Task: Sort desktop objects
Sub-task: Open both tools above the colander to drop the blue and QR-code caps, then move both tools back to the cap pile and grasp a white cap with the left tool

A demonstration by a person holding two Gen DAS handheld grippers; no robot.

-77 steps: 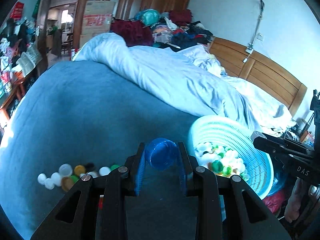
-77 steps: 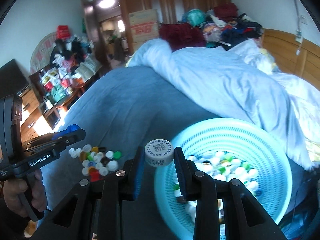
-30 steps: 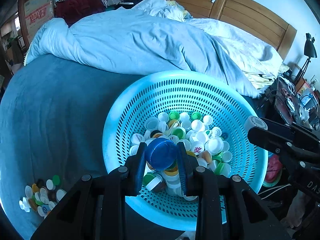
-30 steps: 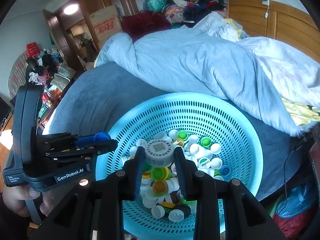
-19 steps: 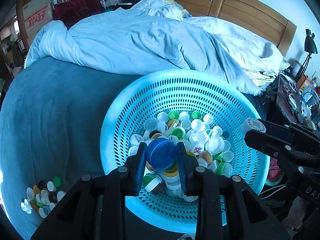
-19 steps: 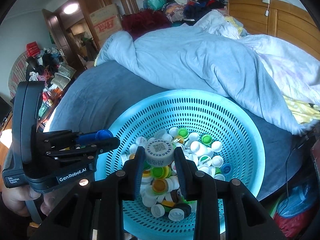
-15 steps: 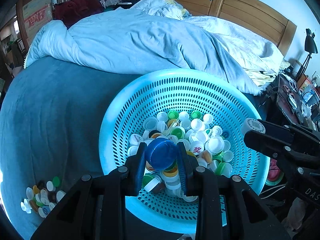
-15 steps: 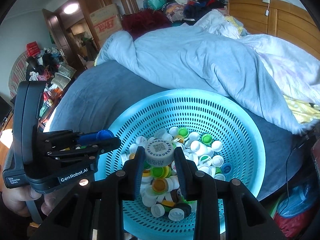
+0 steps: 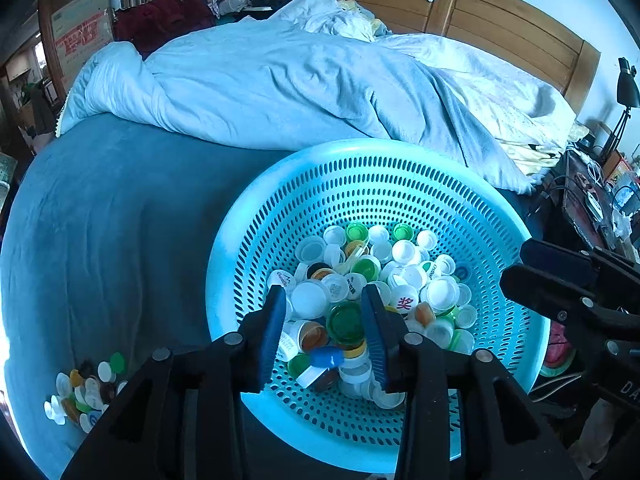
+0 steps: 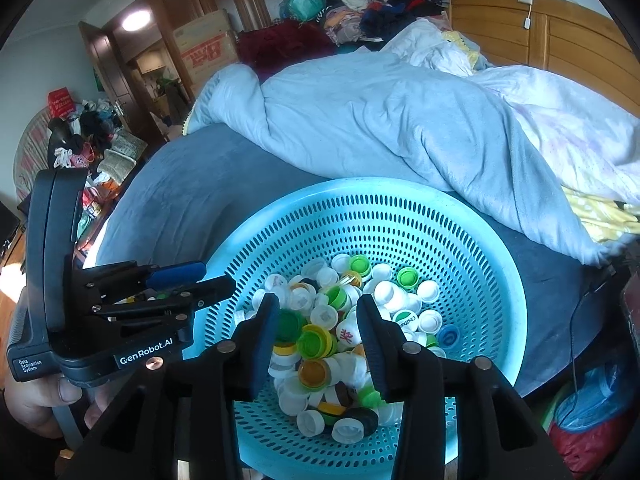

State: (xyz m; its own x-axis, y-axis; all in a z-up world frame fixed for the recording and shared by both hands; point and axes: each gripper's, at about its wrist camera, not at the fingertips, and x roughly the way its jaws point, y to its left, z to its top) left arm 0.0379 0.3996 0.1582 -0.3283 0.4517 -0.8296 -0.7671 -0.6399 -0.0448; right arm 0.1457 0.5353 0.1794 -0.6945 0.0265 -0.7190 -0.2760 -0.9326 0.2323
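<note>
A turquoise perforated basket (image 9: 360,152) (image 10: 360,184) holds a heap of several bottle caps, white, green, yellow and orange. My left gripper (image 9: 324,292) hangs over the heap with its jaws opening. A blue cap (image 9: 327,357) lies blurred below them, clear of both pads. My right gripper (image 10: 317,302) is over the same heap, its jaws opening too, with nothing pressed between the pads. A white cap with a grey printed top (image 10: 325,317) lies in the heap under them. Each view shows the other gripper: the left (image 10: 208,276) at the basket's left rim, the right (image 9: 518,266) at its right rim.
The basket sits on a blue bedspread (image 9: 120,220). A small pile of loose caps (image 9: 86,388) lies on it at the lower left. A rumpled pale duvet (image 9: 300,80) fills the far side before a wooden headboard (image 9: 500,20). A person's hand (image 10: 36,400) holds the left gripper.
Both grippers have gone from shut to open. The blue cap has left the left pads and the white coded cap has left the right pads, both down into the basket.
</note>
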